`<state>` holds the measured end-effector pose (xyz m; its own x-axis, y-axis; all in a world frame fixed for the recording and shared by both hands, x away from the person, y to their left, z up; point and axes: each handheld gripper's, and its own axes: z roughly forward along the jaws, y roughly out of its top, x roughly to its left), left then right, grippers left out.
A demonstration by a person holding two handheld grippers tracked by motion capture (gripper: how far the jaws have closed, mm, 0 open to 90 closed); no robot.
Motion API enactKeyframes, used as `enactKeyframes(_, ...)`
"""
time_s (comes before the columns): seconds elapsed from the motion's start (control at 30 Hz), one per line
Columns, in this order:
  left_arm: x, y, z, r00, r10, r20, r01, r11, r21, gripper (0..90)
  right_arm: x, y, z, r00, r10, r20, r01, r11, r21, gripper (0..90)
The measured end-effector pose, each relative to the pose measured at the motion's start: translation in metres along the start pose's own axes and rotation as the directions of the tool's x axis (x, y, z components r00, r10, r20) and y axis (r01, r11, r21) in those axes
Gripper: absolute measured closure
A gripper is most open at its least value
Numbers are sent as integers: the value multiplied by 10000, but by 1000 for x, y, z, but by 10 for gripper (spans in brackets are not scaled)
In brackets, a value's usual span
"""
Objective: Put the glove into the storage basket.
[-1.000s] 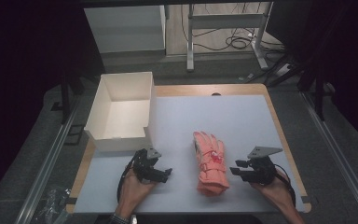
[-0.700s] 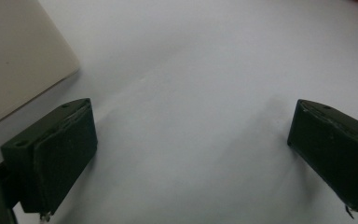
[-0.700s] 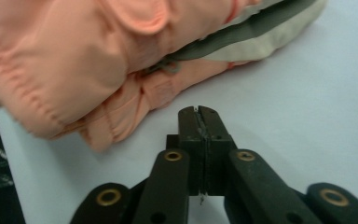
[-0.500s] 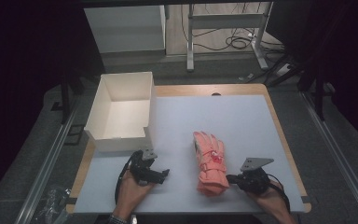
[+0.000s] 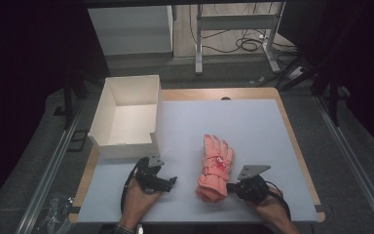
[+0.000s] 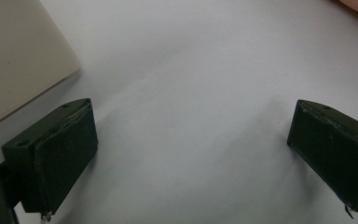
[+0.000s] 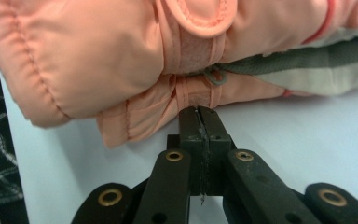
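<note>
Your right gripper has its jaws pressed flat together, with nothing between them, and the tips sit right against the cuff edge of the padded salmon-pink winter gloves. Those gloves lie stacked as a pair on the pale grey table mat, to the right of the open white cardboard box and apart from it.

Push forward with the jaws closed like this and you will likely shove the soft cuff along the mat instead of gripping it. Even once you spread them, the right gripper view suggests you could catch just the lower glove's hem, so the upper glove may slide off when you lift.

Your left gripper has its jaws spread wide over bare mat, close to the box's near corner. Swing it carelessly and it could knock the light box askew.
</note>
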<state>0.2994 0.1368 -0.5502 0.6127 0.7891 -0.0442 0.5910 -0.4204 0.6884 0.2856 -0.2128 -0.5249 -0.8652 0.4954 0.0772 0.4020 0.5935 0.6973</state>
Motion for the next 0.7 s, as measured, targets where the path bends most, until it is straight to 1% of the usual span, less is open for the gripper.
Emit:
enactKeyframes(0.13,0,0,0,10000,3,-1,-3,10000,-3,17,3,7,10,9997,-108,213,107,9999,58,887)
enactKeyframes(0.2,0,0,0,10000,1,2,-1,10000,-7,18,4,10,14,9999,-29,130,29,10000,7,887)
enactKeyframes(0.33,0,0,0,10000,-2,0,2,10000,-8,18,5,17,22,9998,-46,185,47,10000,-58,887)
enactKeyframes(0.5,0,0,0,10000,2,0,-2,10000,3,17,5,23,29,9993,104,365,-99,9998,-143,887)
enactKeyframes(0.7,0,0,0,10000,14,2,-14,10000,32,17,-1,28,36,9977,372,562,-356,9989,-293,888)
